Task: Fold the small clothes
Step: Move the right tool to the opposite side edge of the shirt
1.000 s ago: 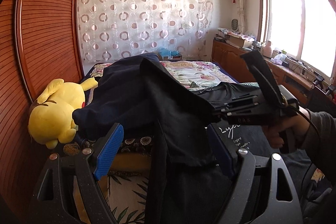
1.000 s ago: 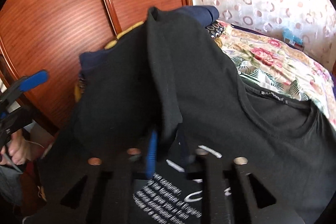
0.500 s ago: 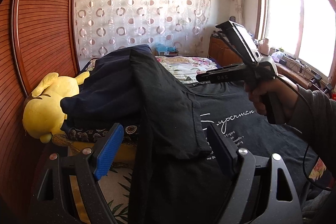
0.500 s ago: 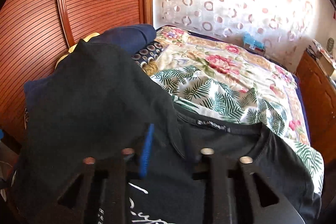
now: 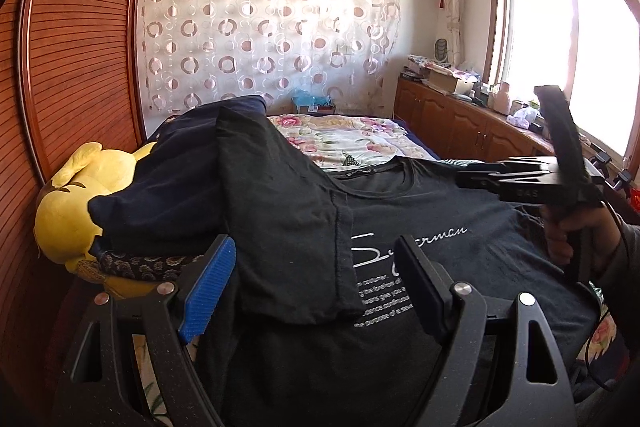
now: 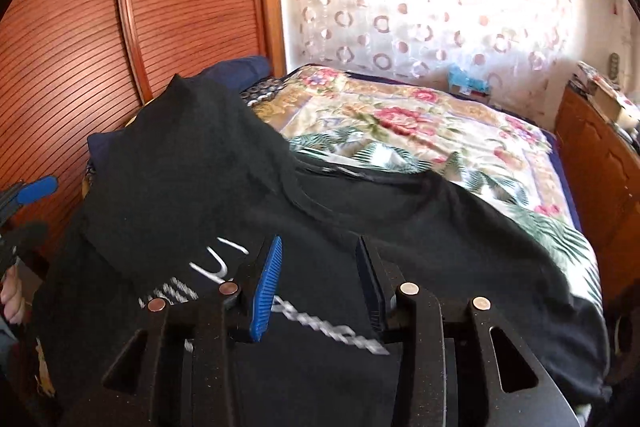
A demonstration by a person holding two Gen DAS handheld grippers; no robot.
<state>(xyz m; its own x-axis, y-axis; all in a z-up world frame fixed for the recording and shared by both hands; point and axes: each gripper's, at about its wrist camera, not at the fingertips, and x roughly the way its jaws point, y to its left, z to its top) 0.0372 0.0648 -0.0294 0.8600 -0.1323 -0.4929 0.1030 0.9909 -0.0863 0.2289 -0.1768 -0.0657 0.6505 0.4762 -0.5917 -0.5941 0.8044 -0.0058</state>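
I see the black T-shirt [image 5: 420,227] spread on the bed [image 6: 400,123], its sleeve folded over the chest at centre frame. My left tool [image 5: 316,283] stands wide open, the fold between its fingers, unpinched. My right tool [image 6: 318,283], at lower centre, is partly open with nothing in it

The left gripper [image 5: 310,273] has its jaws wide apart, pointing forward and a little down. The right gripper [image 6: 318,281] has its jaws partly apart, with nothing pressed between them. A hand [image 5: 580,235] holds its handle.
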